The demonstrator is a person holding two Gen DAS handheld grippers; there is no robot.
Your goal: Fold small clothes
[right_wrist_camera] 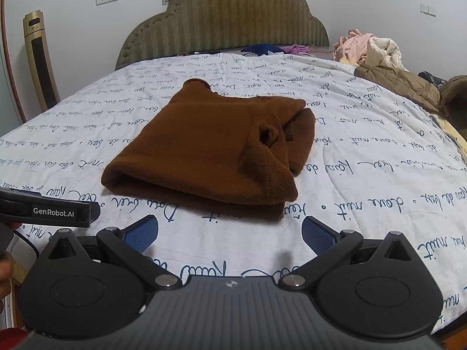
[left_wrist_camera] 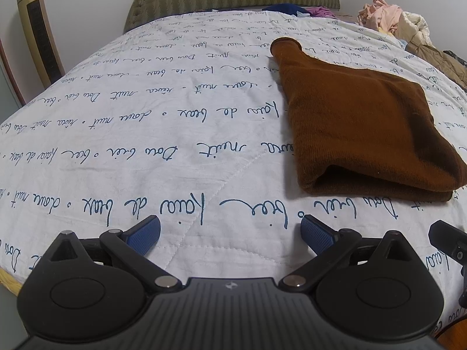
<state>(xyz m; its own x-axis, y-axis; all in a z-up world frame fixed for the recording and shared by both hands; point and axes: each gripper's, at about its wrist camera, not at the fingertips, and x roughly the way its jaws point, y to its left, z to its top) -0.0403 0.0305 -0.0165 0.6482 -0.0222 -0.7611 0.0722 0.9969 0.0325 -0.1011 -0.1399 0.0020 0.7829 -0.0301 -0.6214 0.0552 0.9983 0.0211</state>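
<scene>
The rust-brown knitted garment (right_wrist_camera: 201, 140) lies folded into a thick pad on the white quilt printed with blue handwriting (right_wrist_camera: 364, 192), towards the foot edge of the bed and nearer its right side than its left. Its long axis seems to run from the foot edge up towards the padded olive headboard (right_wrist_camera: 221, 20); the rounded fold faces the foot edge, and a narrow cuff-like end points at the headboard. On the right side a loose flap with an opening sits rumpled on top.

Both grippers hang just short of it, touching nothing. The left gripper (left_wrist_camera: 230, 233) has its blue pads spread wide over bare quilt, and the right gripper (right_wrist_camera: 230, 233) is equally spread, right in front of the fold.

I'd say the risk is that rumpled flap: a pinch catching only the top layer would peel the stack apart, and a deep grab could drag the quilt along.
</scene>
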